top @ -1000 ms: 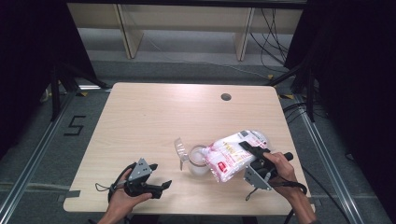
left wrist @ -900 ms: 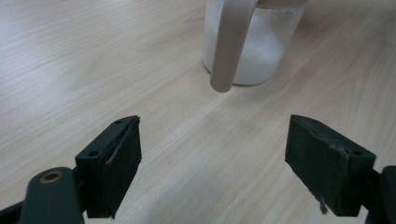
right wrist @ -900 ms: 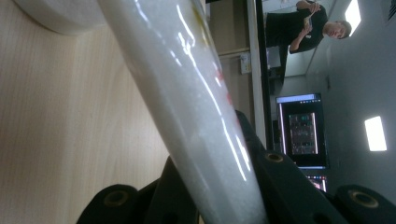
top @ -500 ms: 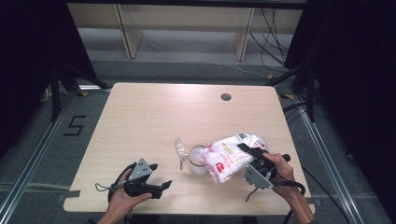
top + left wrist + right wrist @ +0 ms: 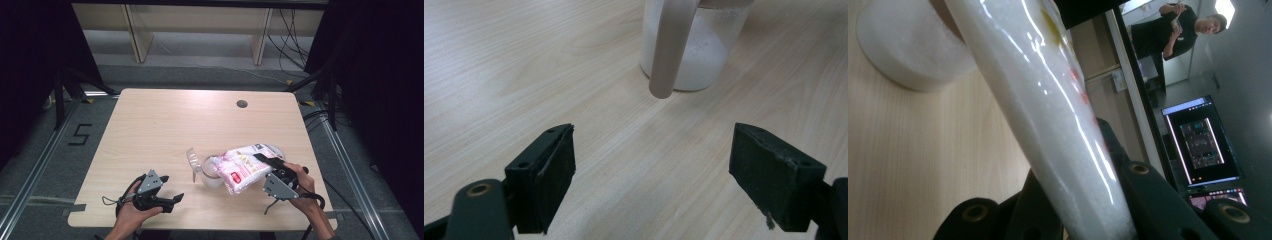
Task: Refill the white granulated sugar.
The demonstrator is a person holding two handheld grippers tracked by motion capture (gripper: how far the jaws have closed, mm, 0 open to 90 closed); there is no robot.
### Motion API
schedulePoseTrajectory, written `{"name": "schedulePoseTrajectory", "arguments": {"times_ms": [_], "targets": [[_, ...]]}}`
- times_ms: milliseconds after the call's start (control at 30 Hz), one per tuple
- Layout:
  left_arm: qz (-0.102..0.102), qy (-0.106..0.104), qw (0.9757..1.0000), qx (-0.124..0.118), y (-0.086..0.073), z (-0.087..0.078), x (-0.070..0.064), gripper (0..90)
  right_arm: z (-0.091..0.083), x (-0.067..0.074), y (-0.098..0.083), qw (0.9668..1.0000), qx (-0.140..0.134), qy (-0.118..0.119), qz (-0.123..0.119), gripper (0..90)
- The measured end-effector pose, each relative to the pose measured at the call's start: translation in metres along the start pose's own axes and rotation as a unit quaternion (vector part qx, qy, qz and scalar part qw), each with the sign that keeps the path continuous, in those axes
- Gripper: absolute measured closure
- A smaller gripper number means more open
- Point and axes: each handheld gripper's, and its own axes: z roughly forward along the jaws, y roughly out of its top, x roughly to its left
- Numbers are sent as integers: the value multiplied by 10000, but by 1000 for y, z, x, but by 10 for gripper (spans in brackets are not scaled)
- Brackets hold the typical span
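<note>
Bag (image 5: 245, 167) of white powder, clenched in the right claw (image 5: 270, 162), tilts its long axis down over the jar (image 5: 212, 172) from above. Left claw (image 5: 651, 175), released, faces the jar (image 5: 696, 55) just ahead. Bag (image 5: 1048, 120) slants toward the jar (image 5: 908, 45).

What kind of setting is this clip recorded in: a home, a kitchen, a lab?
Most likely a lab or recording studio: a bare wooden table ringed by black curtains, a metal frame on the floor, and a lit monitor behind.
</note>
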Motion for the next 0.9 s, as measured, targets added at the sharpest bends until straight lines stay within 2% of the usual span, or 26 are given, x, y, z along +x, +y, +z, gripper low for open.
{"name": "schedulePoseTrajectory", "arguments": {"times_ms": [33, 67, 100, 133, 233, 367, 400, 433, 500, 533, 567, 600, 633, 667, 700, 733, 767, 900], "targets": [[-2, -1, 10000, -2, 0, 0, 0, 181, -1, -1, 0, 10000, 13, 34, -8, 847], [-5, -1, 10000, -4, 0, 0, 0, 181, -1, 1, 0, 9996, -39, 38, 261, 847], [-32, 24, 10000, -4, 0, 0, -1, 181, -2, 0, -1, 9992, -48, 32, 394, 849], [-45, 13, 10000, -15, 0, 0, -1, 181, -2, -6, 0, 9999, -154, -43, 22, 849], [-13, 2, 10000, -11, 0, 0, 0, 182, -3, -7, -1, 9995, -213, -94, 217, 849], [-23, 12, 10000, -1, 0, 0, 0, 182, -2, -6, -1, 9992, -238, -86, 294, 850], [-35, 14, 10000, -1, 0, 0, -1, 182, 0, 0, 1, 9976, -240, -271, 596, 850], [-41, 14, 10000, -9, 0, 0, -1, 182, 0, 0, 0, 9975, -241, -236, 622, 850], [-27, 0, 10000, -11, 0, 0, 0, 182, 2, 1, 1, 9973, -240, -333, 606, 850], [-9, -2, 10000, -11, 0, 0, 0, 182, 0, 0, 1, 9974, -244, -205, 643, 850], [-31, 1, 10000, -8, 0, 0, 0, 181, 0, -1, 1, 9973, -270, -182, 665, 850], [-37, 30, 10000, 4, 0, -1, -1, 182, 1, -1, 1, 9968, -278, -274, 703, 850], [-35, 29, 10000, -1, 0, -1, -1, 182, -2, -5, -1, 9973, -267, -31, 684, 850], [-28, 19, 10000, -3, 0, 0, 0, 182, -3, -4, -1, 9959, -231, -24, 872, 850], [-33, 21, 10000, -3, 0, 0, 0, 182, -4, -4, -1, 9961, -247, -98, 845, 850], [-26, 19, 10000, 5, 0, -1, 0, 182, -3, -6, -1, 9965, -282, -44, 791, 850], [-34, 29, 10000, 5, 0, -1, -1, 182, -4, -5, -2, 9954, -242, -66, 924, 851], [-42, 8, 10000, -4, 0, 0, -1, 182, -3, -6, -3, 9951, -272, -60, 947, 853]]}}
